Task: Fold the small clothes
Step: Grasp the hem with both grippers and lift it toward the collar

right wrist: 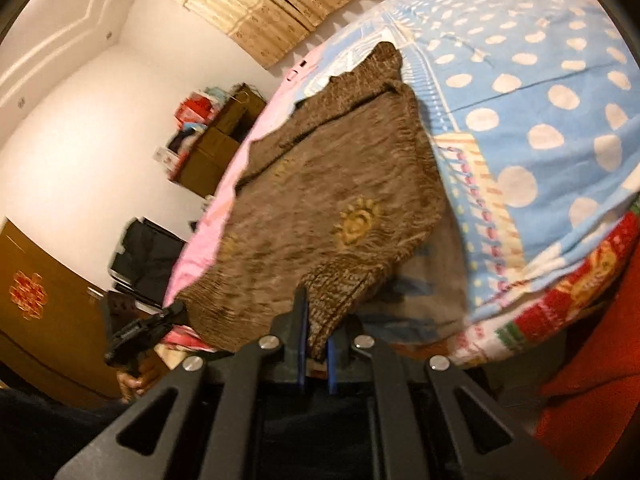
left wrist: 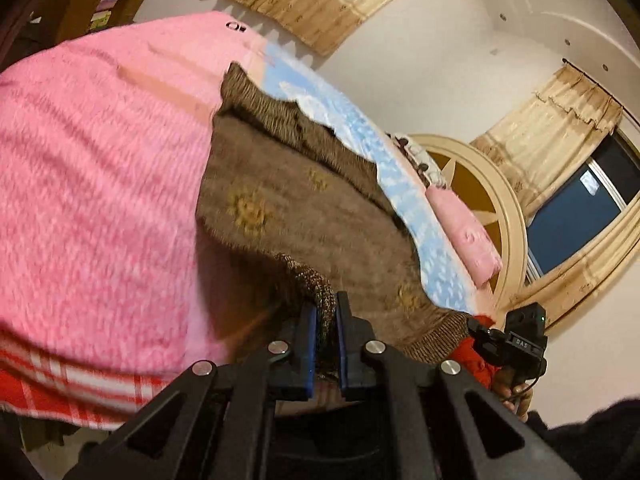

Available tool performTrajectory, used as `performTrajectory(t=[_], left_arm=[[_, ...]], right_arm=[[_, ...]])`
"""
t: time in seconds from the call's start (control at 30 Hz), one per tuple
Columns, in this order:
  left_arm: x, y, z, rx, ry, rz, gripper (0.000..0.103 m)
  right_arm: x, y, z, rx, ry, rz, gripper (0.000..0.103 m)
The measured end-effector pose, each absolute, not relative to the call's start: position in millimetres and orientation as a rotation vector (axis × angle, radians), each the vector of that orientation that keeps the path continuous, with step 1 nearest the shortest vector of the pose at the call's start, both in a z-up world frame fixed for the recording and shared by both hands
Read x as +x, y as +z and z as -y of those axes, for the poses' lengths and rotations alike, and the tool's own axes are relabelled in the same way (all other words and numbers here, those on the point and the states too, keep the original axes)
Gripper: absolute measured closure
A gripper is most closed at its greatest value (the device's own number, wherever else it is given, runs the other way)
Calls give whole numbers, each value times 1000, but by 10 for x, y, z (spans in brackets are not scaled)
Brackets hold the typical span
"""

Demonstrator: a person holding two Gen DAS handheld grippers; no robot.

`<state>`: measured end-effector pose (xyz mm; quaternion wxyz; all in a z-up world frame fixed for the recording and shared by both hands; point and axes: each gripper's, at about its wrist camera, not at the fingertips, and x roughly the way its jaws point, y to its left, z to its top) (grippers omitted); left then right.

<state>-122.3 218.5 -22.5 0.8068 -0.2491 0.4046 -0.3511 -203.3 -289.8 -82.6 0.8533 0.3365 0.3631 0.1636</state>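
We see a small brown knitted garment (left wrist: 304, 216) lying on a bed, its near ribbed hem pinched at two corners. The left gripper (left wrist: 326, 320) is clenched on one hem corner, the knit bunched between its blue pads (left wrist: 308, 340); the right gripper (right wrist: 316, 332) is clamped on the other corner, a fold of ribbing hanging down between its jaws. Ahead of both tongs the garment stretches away, its far end resting where the pink blanket (left wrist: 92, 184) meets the blue dotted cover (right wrist: 540, 120). To the right of the left tongs, the other tool (left wrist: 516, 340) appears, gripped by a hand (left wrist: 510, 390); a pink pillow (left wrist: 468, 240) lies beyond.

We judge the step to be the start of a fold, hem carried toward the far end. Several faults seem possible:

- Slip: each pinch takes only a narrow bite of loose, stretchy ribbing; a quick pull could draw a corner out.
- Skew: if one tongs rises or advances faster than the other, the hem would tilt and the fold would land crooked.
- Drag: the fuzzy blanket may catch the knit, so the far end could travel with the lift instead of staying put.
- Sag: with the tongs too close together, the middle of the hem may droop and crease.

Both views are motion-blurred, so the exact depth of each bite cannot be told.
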Motion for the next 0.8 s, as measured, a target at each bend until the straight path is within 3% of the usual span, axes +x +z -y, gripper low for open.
performTrajectory(t=[0.33, 0.8], left_arm=[[-887, 53, -2068, -518, -692, -821, 95], [-116, 363, -1943, -571, -612, -769, 95]], right_arm=[[-1700, -426, 3098, 754, 307, -617, 93], [-1233, -164, 3175, 701, 279, -592, 93]])
